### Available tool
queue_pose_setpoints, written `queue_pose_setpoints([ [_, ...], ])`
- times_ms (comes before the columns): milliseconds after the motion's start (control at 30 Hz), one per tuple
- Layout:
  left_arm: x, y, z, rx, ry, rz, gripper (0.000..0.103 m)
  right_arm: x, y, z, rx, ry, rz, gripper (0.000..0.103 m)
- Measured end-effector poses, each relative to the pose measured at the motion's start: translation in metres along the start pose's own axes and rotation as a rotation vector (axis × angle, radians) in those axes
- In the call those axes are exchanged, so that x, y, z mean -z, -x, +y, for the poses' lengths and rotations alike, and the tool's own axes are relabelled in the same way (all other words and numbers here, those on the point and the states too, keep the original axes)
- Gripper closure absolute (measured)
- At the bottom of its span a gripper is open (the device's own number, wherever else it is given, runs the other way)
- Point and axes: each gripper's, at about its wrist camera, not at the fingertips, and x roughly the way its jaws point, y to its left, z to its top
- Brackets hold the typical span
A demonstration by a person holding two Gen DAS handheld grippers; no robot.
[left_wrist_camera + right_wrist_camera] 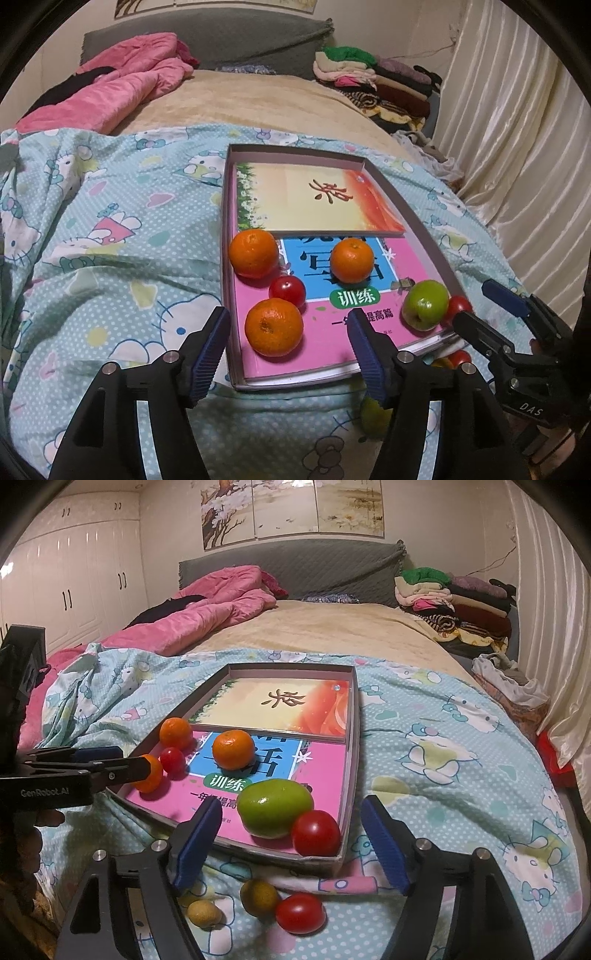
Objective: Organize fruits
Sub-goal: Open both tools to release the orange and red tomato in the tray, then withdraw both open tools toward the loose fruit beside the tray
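Right now the fruit sits mostly inside a shallow cardboard box (pixel 352 738) lying on a bed, on top of a pink workbook (pixel 325 332) that lines the box floor. Three tangerines are in it: one near the front left corner (pixel 274 326), one against the left wall (pixel 253 253), and one on the book's blue panel (pixel 351 259). A cherry tomato (pixel 287 290) lies between the two left tangerines, just beside the front one. At the front right corner a green jujube-like fruit (pixel 275 808) touches a second red tomato (pixel 316 832). A smaller booklet with an orange and cream cover (pixel 291 705) fills the far half of the box. Outside the box, on the quilt in front of its near wall, lie another tomato (pixel 300 912), a dull green fruit (pixel 259 897) touching it, and a small yellowish one (pixel 203 914), possibly a longan, though the view is too soft to be sure. The left tongs (pixel 290 350) stand open, pads spread either side of the front tangerine without pressing it. The right tongs (pixel 291 849) are likewise open, gripping nothing, straddling the box's near right corner. Everything rests on a pale blue cartoon-cat quilt (pixel 461 746); farther up the bed are a pink duvet (pixel 207 609) and a stack of folded clothes (pixel 454 602).
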Motion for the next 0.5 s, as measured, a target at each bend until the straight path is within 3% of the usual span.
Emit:
queue_pose_setpoints([
  [133,-0.0009,0.0059,0.0006,0.006,0.010,-0.020,0.029,-0.0009,0.0029,-0.0017,-0.001,-0.010,-0.011,0.024],
  [500,0.0001,0.0093,0.0006,-0.014,0.012,-0.018,0.028,-0.0021,0.0065,-0.0028,0.001,-0.018,-0.022,0.021],
])
